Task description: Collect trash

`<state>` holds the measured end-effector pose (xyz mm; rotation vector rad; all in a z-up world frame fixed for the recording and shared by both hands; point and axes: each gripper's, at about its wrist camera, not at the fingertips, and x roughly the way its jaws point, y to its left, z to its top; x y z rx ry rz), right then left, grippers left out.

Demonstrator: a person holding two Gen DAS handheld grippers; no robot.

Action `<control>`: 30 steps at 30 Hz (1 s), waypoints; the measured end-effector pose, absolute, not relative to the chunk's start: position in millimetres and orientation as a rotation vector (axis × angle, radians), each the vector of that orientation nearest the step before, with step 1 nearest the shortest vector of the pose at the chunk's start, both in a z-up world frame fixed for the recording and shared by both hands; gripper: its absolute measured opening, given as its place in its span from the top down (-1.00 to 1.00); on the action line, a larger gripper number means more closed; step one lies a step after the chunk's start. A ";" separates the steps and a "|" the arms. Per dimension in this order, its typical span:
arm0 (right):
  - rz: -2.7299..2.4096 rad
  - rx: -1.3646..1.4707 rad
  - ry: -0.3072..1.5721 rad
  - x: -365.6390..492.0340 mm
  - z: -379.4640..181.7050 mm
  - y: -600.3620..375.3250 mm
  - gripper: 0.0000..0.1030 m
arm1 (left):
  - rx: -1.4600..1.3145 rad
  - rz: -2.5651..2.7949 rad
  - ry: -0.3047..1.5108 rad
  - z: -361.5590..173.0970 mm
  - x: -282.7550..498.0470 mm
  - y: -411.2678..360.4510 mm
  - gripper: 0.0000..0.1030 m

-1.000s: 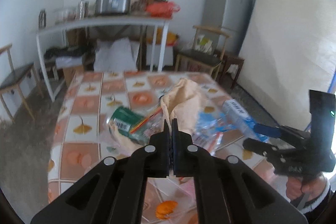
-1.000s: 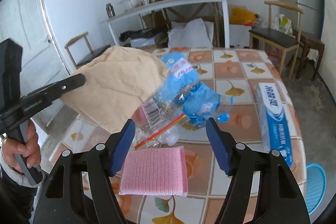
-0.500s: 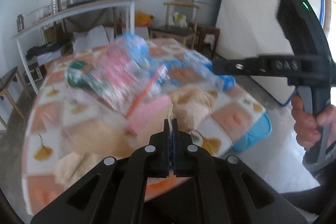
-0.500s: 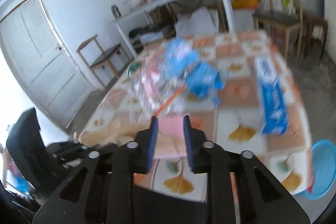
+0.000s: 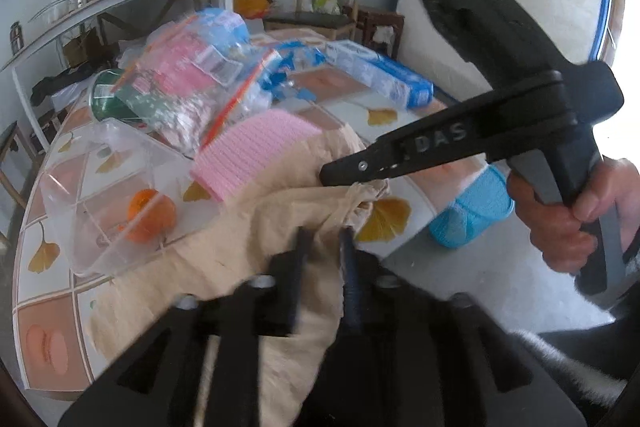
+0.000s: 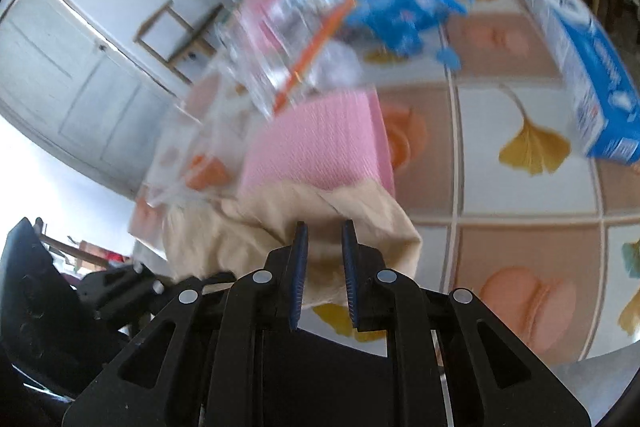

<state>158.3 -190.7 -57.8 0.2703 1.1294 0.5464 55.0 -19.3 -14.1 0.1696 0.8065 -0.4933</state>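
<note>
A beige cloth bag [image 5: 224,267] is draped over the near edge of the tiled table [image 5: 52,307], directly under and ahead of both claws. The left gripper [image 5: 325,233] has just been opening; its jaws are seen a narrow gap apart with a fold of the bag between them, though blur hides whether the pads still press on the fabric. The right gripper [image 6: 323,227] has just been closing; its jaws are narrowed around the bag's bunched edge [image 6: 360,211], and in the left wrist view its tips [image 5: 332,175] are seen pinched on the gathered cloth just beyond the left claw. The right hand [image 5: 568,211] is wrapped round that gripper's handle. Just ahead of both claws, a pink ribbed sponge [image 6: 320,143] lies touching the bag. Beyond it, a heap of clear and blue plastic wrappers [image 5: 208,83] is piled. To the left of the left claw, a clear plastic box [image 5: 104,195] with something orange [image 5: 150,215] inside is seen. Ahead and to the right of the right claw, a blue and white carton [image 6: 584,67] lies flat. Below the table edge, to the right of the left claw, a blue basket [image 5: 472,211] stands on the floor.
</note>
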 end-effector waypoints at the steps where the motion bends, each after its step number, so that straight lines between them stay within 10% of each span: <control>1: 0.546 0.268 1.143 158.8 -61.1 -190.3 0.69 | 0.183 -0.489 0.801 -14.7 53.6 -19.9 0.36; 11: 0.572 0.264 1.142 162.2 -60.8 -195.0 0.81 | 0.132 -0.481 0.754 2.1 27.5 9.8 -0.03; 30: 0.597 0.305 1.154 161.9 -64.1 -208.7 0.83 | -0.062 -0.497 0.837 -34.1 51.9 26.0 -0.09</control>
